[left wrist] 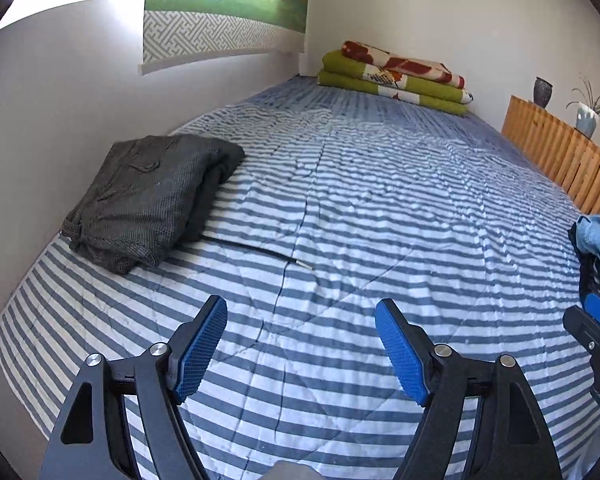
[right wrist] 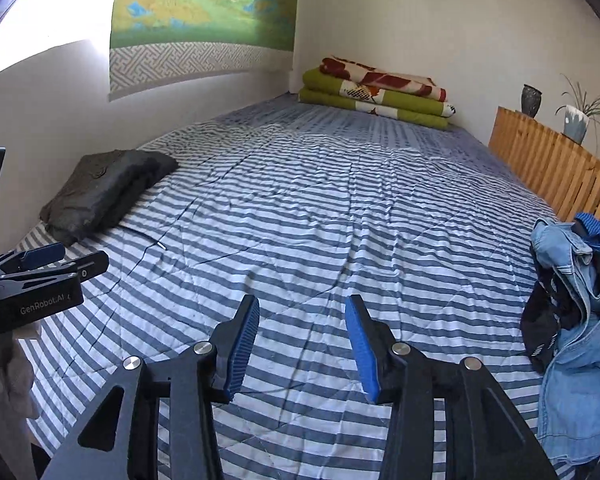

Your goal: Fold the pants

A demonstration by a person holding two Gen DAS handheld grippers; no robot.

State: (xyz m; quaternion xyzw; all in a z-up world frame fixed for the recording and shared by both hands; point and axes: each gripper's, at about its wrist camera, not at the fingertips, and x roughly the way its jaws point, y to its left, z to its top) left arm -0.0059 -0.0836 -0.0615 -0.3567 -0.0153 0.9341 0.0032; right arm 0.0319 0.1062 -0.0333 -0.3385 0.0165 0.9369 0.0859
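Dark grey folded pants (left wrist: 148,196) lie on the striped bed (left wrist: 340,200) near the left wall, with a thin drawstring trailing out to the right; they also show at left in the right wrist view as the folded pants (right wrist: 104,190). My left gripper (left wrist: 300,312) hovers open over bare striped cover, well short of those pants. My right gripper (right wrist: 302,312) is open too, empty, above the middle of the bed (right wrist: 340,220). A heap of light blue denim and dark clothes (right wrist: 576,320) sits at the right edge, right of my right gripper.
Folded green and red-patterned blankets (left wrist: 396,78) are stacked at the far end against the wall. A wooden slatted rail (left wrist: 560,156) with a vase and a potted plant runs along the right. White walls border the bed on the left and behind. The clothes heap (left wrist: 598,248) edges into the left view.
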